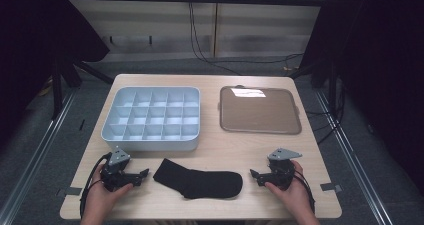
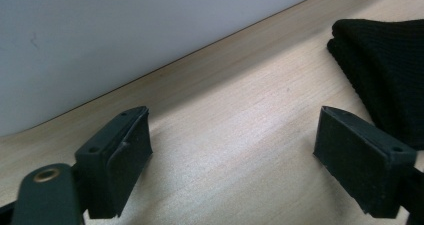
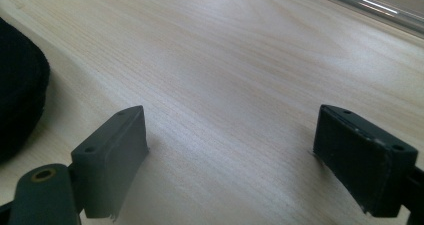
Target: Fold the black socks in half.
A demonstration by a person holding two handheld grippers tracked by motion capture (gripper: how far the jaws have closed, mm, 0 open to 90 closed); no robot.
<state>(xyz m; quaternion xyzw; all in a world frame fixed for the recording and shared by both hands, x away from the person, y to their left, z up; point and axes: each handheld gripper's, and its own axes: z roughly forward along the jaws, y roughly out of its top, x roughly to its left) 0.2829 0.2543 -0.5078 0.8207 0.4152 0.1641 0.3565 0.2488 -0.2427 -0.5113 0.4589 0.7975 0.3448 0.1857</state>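
Just 1 sock (image 1: 200,181), 2 grippers apart

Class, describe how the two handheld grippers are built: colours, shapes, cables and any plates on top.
Both the left gripper and the right gripper are black, each topped by a grey three-cornered plate and trailing a black cable. In the gripper views each has two blocky black jaws with small screw holes; a brass-coloured ring sits at the lower left.

Illumination comes from overhead: the table (image 1: 210,150) is evenly lit, the surroundings fall to near black. A bright glare patch sits on the brown tray (image 1: 260,130) at its far edge. Shadows are soft and short. The high view is slightly soft; both gripper views blur close foreground and distant background.
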